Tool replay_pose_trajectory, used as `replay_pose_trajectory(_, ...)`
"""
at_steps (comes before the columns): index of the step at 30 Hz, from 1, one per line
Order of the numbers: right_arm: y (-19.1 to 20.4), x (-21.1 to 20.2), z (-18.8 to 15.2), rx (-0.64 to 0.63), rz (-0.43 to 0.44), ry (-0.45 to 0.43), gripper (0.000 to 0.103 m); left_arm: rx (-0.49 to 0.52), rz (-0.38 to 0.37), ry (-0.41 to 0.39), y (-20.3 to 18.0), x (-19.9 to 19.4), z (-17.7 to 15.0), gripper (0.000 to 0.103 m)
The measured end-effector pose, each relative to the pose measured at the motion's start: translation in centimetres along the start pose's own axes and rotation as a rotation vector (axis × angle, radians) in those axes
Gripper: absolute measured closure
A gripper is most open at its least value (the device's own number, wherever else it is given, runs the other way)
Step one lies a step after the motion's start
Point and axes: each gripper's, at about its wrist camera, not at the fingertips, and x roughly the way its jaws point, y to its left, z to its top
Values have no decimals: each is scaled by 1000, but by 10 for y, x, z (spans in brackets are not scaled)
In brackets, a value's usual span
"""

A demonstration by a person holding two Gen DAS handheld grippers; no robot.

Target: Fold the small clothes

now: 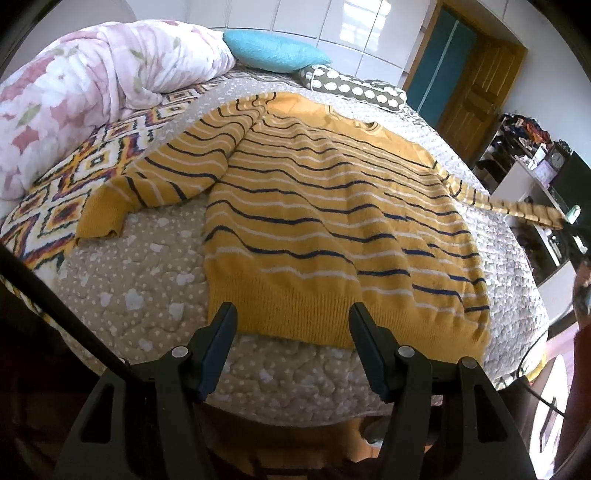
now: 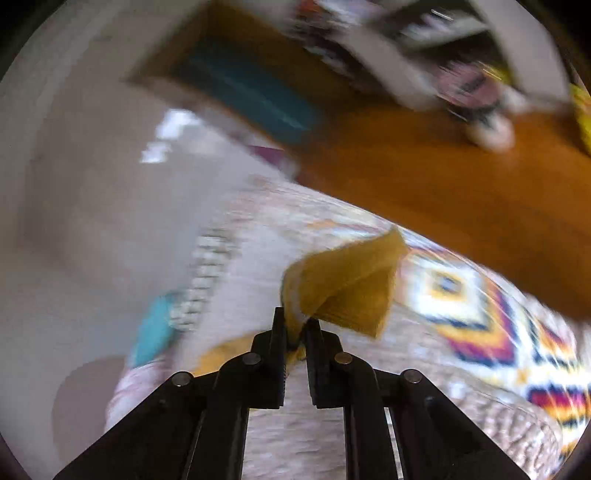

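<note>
Left wrist view is sharp and evenly daylit, bowed at its dark edges, with window glare on the glossy wall (image 1: 343, 22). Right wrist view is heavily motion-blurred.

Bed (image 1: 147, 288) with sweater (image 1: 332, 206), pillows (image 1: 275, 51)

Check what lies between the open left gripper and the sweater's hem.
Only bare dotted quilt separates the left gripper from the sweater, as the left wrist view shows.
</note>
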Motion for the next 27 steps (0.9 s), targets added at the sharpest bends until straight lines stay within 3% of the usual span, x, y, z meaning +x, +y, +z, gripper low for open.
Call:
replay_pose_trajectory(2,-6,-12,-15,-24,-38,-12,85,-3,-14,19,0,5,-3,41)
replay_pose_trajectory(4,-29,-12,-38,-48,-208,26,76,-1,-21,34,-1,8,-5,42)
replay_pose_trajectory(6,-59,-11,-57,-1,-291,83,75,6,-25,34,-2,7,-6,42)
replay_pose_trajectory(10,-94,-25,-82,125,-265,91,75,3,-10,8,-2,2,-3,41)
replay_pose_trajectory(16,-80,-19,-80,115,-158,86,75,17,-15,38,-7,11,-5,41)
replay_pose_trajectory(23,-76,26,-83,162,-236,130,63,24,-13,43,-8,14,-5,41)
replay_pose_trajectory(27,-78,35,-77,180,-291,99,60,16,-20,47,-6,15,-5,41)
